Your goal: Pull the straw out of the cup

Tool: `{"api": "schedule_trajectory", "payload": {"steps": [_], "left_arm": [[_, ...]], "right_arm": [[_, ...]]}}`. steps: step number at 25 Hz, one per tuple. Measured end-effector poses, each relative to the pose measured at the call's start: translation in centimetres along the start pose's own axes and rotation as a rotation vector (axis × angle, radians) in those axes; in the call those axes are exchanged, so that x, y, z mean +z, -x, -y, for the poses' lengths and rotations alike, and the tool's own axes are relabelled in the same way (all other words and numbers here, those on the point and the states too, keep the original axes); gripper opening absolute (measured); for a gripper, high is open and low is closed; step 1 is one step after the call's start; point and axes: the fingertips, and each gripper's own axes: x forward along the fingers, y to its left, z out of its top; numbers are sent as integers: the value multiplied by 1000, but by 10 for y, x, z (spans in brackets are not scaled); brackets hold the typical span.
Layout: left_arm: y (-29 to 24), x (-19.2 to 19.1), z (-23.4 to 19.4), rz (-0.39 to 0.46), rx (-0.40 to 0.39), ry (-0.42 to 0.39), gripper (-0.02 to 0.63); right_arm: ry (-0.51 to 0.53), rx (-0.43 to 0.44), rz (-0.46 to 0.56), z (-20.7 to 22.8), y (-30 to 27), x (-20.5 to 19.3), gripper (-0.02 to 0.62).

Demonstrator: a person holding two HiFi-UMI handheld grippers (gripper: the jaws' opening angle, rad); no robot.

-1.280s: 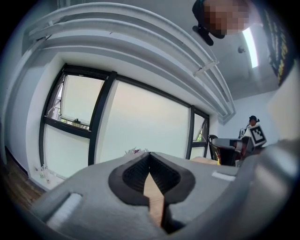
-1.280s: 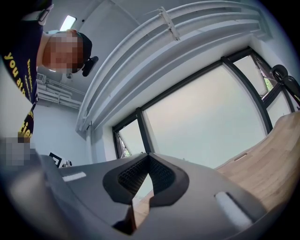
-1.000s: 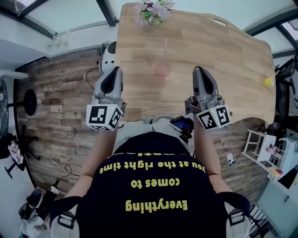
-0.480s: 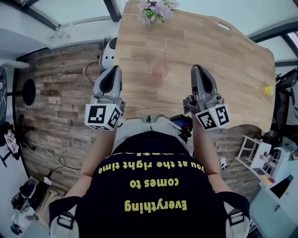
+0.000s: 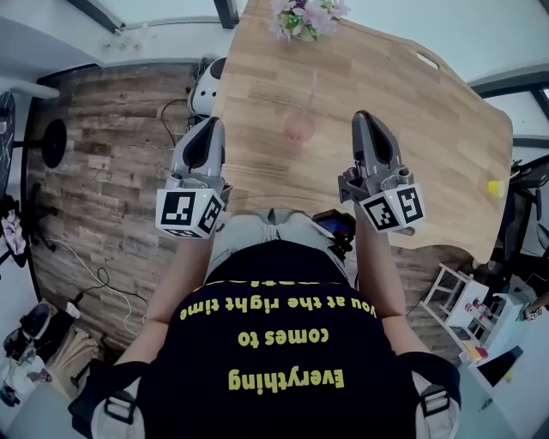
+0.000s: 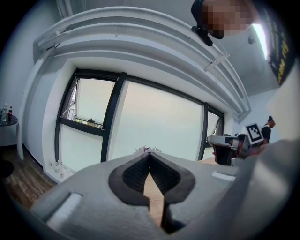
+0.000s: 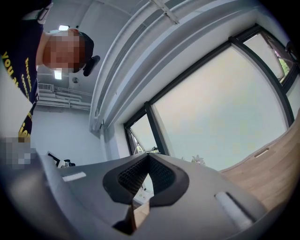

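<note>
Both grippers shut and empty, short of the cup

Nearest the person, the grey two-jaw left gripper (image 5: 208, 129) and its twin, the right gripper (image 5: 364, 118), hang over the near edge of the light wooden table (image 5: 420, 111), each with its jaws pressed together on nothing. Between and just beyond them, apart from both, stands the pale pink translucent plastic cup (image 5: 298, 130) with the thin pale pink straw (image 5: 310, 90) in it. The straw's long axis runs from the cup's mouth away from the person, toward the bunch of pink and white flowers (image 5: 307, 17) at the far edge. The straw looks light, smooth and easily crushed, so a gentle pinch on its free upper part seems best, with the light cup steadied against tipping.
</note>
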Motion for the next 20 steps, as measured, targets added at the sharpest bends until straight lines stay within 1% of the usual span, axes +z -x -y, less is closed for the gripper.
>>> {"api": "schedule_trajectory", "payload": {"steps": [11, 13, 16, 20], "left_arm": [[3, -9, -5, -21, 63, 2, 0], [3, -10, -7, -23, 73, 3, 0], [4, -12, -9, -26, 86, 3, 0], [4, -11, -12, -27, 100, 2, 0]], "right_arm": [[-15, 68, -163, 21, -32, -53, 13], [-22, 84, -194, 25, -38, -64, 33], [-47, 115, -265, 28, -46, -85, 87], [-39, 133, -370, 32, -57, -114, 133]]}}
